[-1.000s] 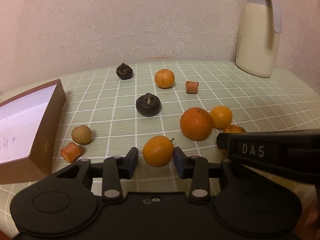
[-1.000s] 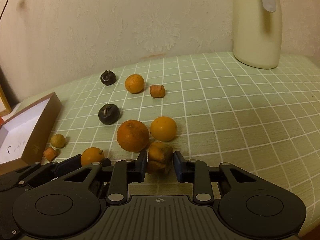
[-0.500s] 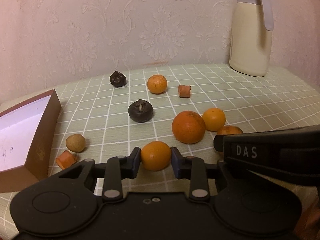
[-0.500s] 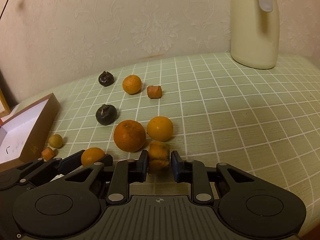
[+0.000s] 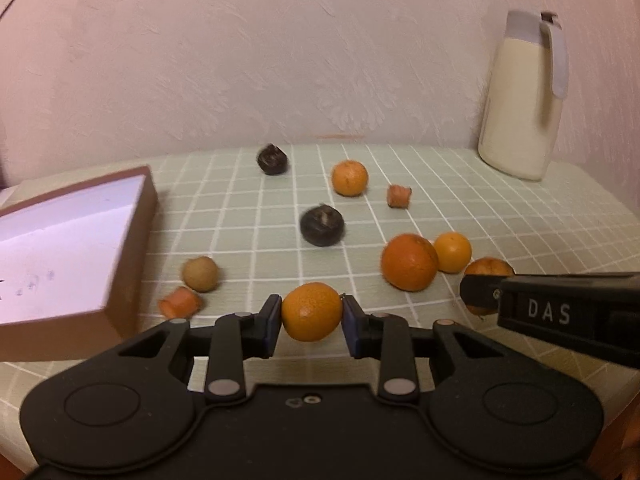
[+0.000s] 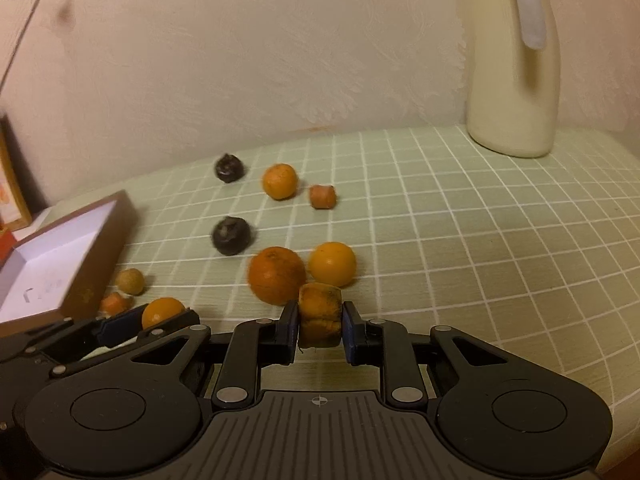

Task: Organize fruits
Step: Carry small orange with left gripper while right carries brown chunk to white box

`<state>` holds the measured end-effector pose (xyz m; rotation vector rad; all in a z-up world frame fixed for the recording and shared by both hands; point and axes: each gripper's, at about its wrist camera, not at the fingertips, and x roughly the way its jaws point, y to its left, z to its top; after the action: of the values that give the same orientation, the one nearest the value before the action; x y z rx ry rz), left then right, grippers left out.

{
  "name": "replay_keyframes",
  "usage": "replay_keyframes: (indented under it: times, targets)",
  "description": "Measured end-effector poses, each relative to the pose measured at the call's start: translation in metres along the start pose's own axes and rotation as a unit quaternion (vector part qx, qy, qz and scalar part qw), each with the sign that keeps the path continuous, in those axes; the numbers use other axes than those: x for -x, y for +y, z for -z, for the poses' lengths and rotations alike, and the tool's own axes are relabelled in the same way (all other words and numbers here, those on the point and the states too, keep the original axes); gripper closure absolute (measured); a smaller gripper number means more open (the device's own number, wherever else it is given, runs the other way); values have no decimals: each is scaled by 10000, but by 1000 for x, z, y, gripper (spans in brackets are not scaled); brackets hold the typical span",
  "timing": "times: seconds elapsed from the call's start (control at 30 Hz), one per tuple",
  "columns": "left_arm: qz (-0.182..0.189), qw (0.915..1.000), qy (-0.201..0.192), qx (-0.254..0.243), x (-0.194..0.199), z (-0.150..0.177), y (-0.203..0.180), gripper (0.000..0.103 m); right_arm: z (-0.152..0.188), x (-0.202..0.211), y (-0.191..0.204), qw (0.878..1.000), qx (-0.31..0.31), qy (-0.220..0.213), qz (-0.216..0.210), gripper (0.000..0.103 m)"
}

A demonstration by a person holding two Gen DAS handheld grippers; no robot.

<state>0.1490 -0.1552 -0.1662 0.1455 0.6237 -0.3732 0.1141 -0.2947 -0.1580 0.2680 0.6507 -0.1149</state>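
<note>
Both claws are loaded at once here, which makes sense if the plan is to haul two fruits per trip over to the open cardboard box (image 5: 138, 216). The left gripper (image 5: 311, 321) is clenched on a small orange (image 5: 311, 312), pads pinching it at its widest sides so it can't roll out; it sits just right of the box's near corner, and looks lifted off the checked tablecloth (image 5: 520, 220), though I can't be sure. The right gripper (image 6: 320, 326) is squeezed onto a squashed, blotchy tangerine (image 6: 320, 314), further right of the box, just in front of the big orange (image 6: 276, 276). That one looks soft, so a gentle grip is probably wise. The rest are scattered right of the box, with a cream jug (image 6: 512, 68) way off at the back.
</note>
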Motion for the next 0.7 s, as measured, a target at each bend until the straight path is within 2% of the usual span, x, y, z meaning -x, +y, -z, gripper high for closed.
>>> replay_keyframes:
  times: [0.4, 0.7]
  targets:
    - [-338, 9981, -392, 334, 59, -4, 58, 81, -3, 35, 59, 9953, 534, -340, -728, 80]
    - [-808, 9920, -611, 751, 98, 3, 107, 81, 5, 42, 122, 9828, 1002, -440, -1487, 80]
